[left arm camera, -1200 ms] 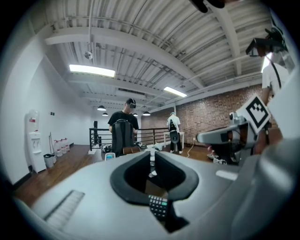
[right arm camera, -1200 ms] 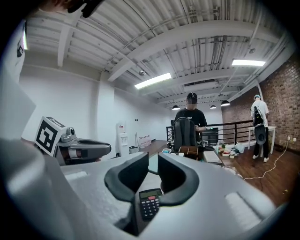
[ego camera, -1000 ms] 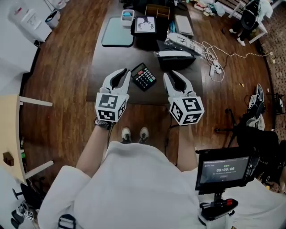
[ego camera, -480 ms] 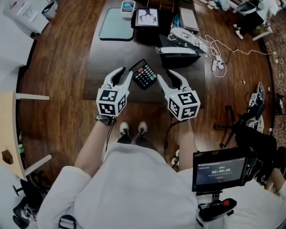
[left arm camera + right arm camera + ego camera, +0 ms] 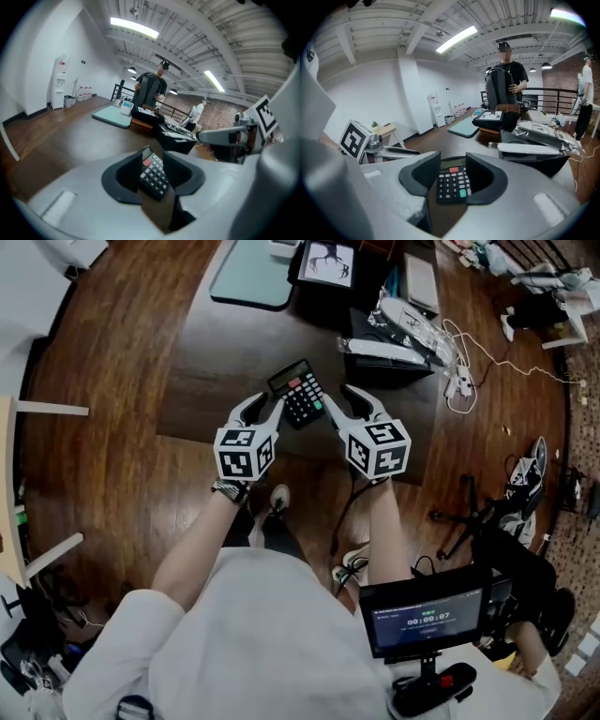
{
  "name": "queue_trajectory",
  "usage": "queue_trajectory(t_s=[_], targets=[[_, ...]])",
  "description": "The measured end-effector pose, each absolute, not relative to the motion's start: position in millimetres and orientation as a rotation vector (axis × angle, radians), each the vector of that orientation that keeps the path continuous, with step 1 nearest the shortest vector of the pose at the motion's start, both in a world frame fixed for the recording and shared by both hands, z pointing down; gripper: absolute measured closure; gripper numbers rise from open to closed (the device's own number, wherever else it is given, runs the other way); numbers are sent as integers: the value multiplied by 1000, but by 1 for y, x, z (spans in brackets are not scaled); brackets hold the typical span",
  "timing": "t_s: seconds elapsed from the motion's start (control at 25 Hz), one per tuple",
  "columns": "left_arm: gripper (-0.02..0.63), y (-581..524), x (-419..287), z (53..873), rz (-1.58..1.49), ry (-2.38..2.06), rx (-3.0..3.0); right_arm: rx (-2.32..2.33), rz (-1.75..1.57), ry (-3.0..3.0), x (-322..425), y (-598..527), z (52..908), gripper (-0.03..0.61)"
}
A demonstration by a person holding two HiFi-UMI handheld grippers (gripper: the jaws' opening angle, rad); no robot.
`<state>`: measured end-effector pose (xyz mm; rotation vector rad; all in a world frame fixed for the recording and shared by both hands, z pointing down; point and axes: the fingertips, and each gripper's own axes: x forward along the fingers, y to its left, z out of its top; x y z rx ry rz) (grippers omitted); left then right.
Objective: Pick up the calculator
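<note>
We see that the white left gripper (image 5: 263, 409) with its marker cube and the matching right gripper (image 5: 345, 404) have come down and forward to the small black calculator with a red key (image 5: 298, 393) on the dark brown table (image 5: 216, 362). Before, they were short of it. Both pairs of jaws have just been opening, and the calculator now shows between them, not pressed.

You have a teal mat (image 5: 251, 273) at the desk's (image 5: 216, 362) far end, a black box (image 5: 330, 268) just beside it, and a white power strip (image 5: 460, 385) on the wooden floor (image 5: 103, 427) to your right.
</note>
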<state>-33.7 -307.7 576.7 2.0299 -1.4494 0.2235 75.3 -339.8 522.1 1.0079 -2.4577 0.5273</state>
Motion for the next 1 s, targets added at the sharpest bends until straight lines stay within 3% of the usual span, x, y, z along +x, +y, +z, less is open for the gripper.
queue_trajectory(t_s=[0.44,1.0], targets=[[442,-304,-28,642,142,-1443,1737,834,610,-2346,66,-371,592,374],[416,-348,-41,662,-4,-1472,1763,522,660,-2356,25,-419,651,373]])
